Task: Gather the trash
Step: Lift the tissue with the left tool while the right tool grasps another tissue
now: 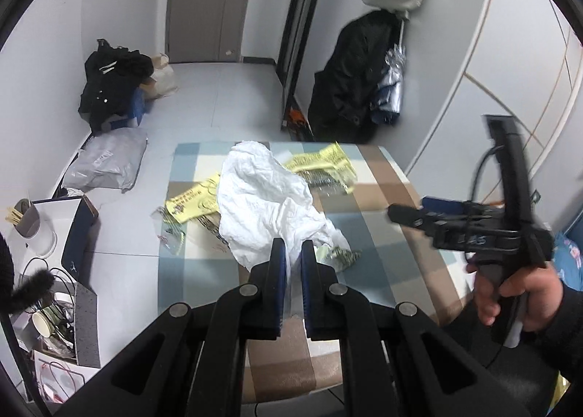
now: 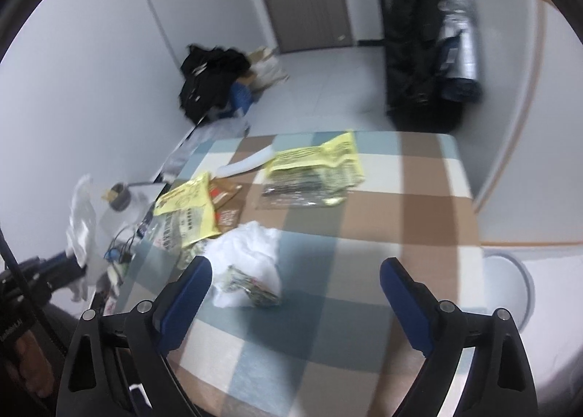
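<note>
- A white plastic bag, thin and heavily crinkled, was pinched by its near end in the left gripper, whose blue-padded jaws were drawn together on the film; the bag's loose body billowed up over the checked tablecloth.
- Left of the bag on the cloth lay a yellow printed wrapper, flat and glossy, with a clear crumpled edge overhanging the table side.
- Just right of the left gripper's tips sat a small crumpled patterned scrap, touching the bag's lower edge.
- Farther back and to the right lay a second yellow wrapper, wrinkled, part yellow and part clear film.
- At the far right of the left wrist view the right gripper was held in a hand above the cloth's edge.
- In the right wrist view the right gripper had its jaws wide apart, holding nothing, over a white crumpled wad with the patterned scrap at its near side.
- The tablecloth was a soft weave of blue, brown and cream squares.
</note>
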Demonstrator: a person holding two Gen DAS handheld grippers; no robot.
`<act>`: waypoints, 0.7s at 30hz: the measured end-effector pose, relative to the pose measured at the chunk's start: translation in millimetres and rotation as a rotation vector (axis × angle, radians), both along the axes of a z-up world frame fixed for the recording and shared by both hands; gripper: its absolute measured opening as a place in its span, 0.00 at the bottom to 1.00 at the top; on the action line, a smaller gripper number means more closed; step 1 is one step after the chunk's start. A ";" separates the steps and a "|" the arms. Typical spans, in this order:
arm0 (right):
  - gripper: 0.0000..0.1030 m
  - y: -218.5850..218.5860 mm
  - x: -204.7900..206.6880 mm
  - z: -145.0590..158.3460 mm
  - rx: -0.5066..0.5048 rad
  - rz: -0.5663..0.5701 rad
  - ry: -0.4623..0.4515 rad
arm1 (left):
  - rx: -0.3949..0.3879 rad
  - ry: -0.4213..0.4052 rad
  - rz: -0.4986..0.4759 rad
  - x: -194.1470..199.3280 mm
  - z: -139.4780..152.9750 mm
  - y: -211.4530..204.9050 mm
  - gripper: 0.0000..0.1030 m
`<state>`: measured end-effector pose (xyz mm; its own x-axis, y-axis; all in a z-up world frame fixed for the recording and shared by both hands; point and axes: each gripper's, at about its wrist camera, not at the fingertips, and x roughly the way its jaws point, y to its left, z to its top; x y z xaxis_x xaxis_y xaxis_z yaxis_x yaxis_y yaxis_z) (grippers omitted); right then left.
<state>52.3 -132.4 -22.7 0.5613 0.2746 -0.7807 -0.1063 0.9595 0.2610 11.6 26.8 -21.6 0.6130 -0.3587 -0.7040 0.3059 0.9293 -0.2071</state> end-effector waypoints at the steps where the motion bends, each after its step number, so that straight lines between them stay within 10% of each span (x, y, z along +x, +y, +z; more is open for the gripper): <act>1: 0.91 6.2 8.2 -2.3 0.006 0.023 0.019 | -0.006 -0.009 0.006 2.2 1.4 1.9 0.04; 12: 0.86 62.7 58.3 -45.7 0.004 0.197 0.157 | -0.084 -0.015 0.051 3.8 5.1 23.7 0.04; 21: 0.34 71.1 56.4 -65.6 0.012 0.270 0.227 | -0.097 -0.005 0.058 3.9 6.8 24.1 0.04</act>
<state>108.6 -61.2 -88.4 0.2797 0.3993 -0.8731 -0.2942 0.9013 0.3179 15.5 50.9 -14.8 0.6379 -0.3889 -0.6647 0.2532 0.9211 -0.2958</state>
